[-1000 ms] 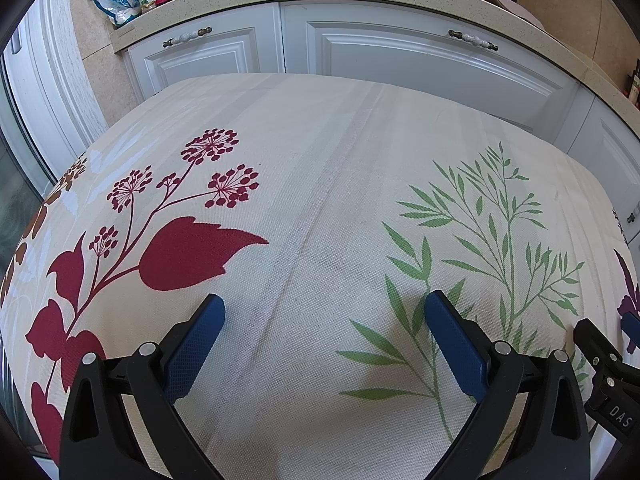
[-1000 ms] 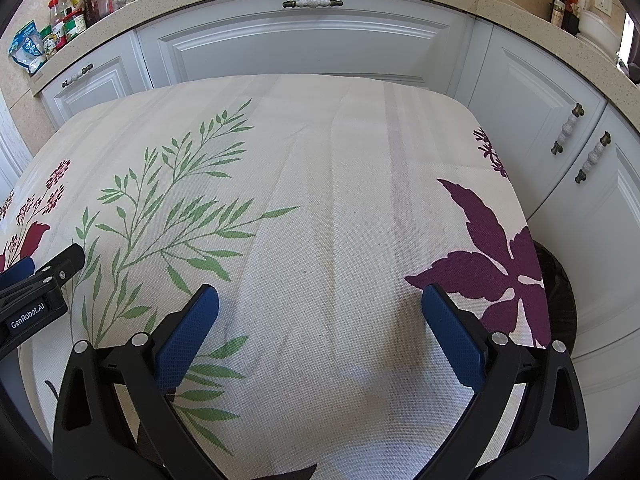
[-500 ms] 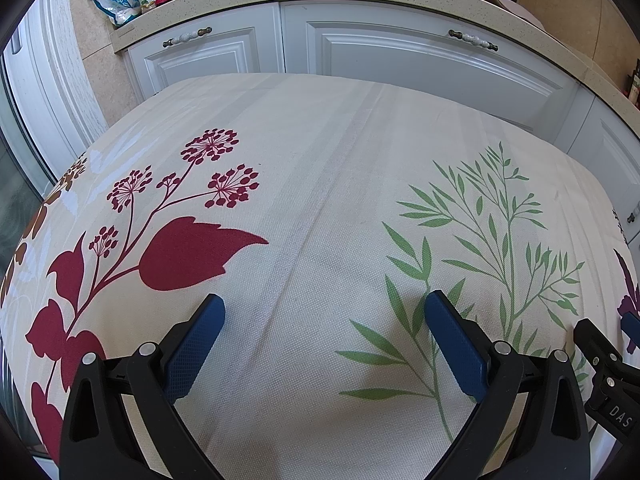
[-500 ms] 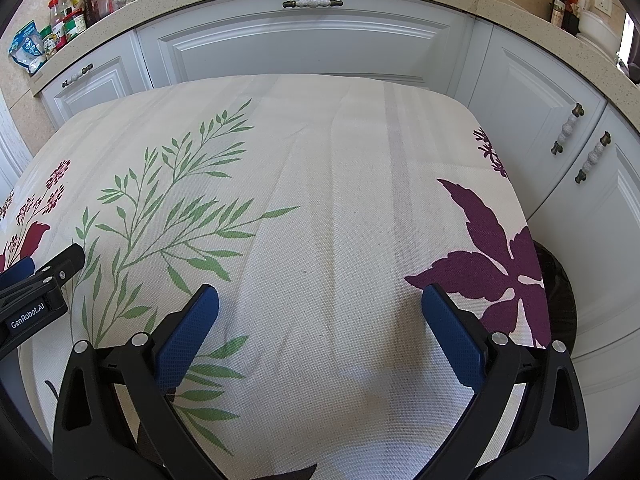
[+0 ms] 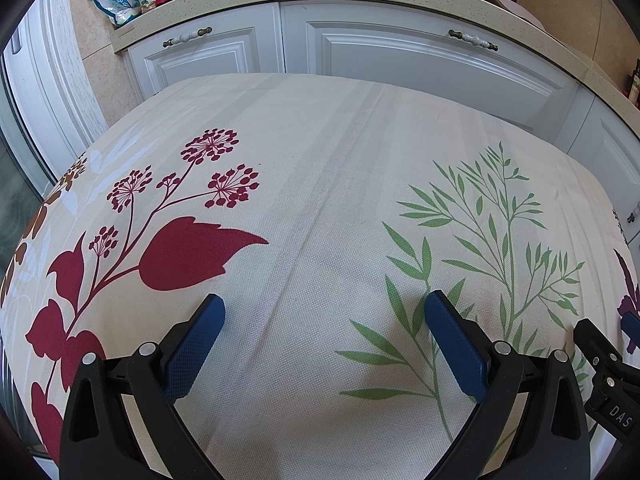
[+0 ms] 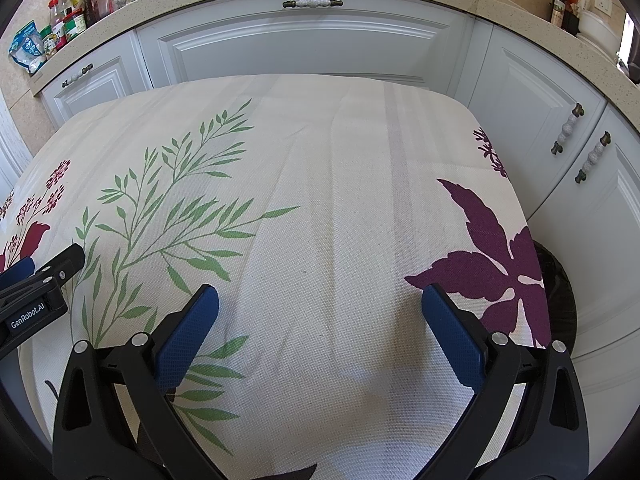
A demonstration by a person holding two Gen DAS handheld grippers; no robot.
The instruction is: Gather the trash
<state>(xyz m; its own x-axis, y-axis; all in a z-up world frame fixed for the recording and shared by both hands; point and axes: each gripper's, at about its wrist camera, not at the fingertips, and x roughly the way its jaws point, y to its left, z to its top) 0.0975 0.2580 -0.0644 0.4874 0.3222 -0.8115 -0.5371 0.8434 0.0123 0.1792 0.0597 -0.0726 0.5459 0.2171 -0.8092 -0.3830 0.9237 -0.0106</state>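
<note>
Both the left gripper [image 5: 324,320] and the right gripper [image 6: 320,310] hovered wide open and empty above the tablecloth [image 5: 320,184]. No trash was visible on it; the search seemingly came next, perhaps toward the dark bin [image 6: 558,292] beside its right edge.

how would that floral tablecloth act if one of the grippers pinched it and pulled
The tablecloth looks like thin woven fabric with soft creases, so it would probably bunch and lift floppily rather than hold shape. It drapes over the table edge, so a pull might slide the whole sheet. The open left gripper holds nothing.
</note>
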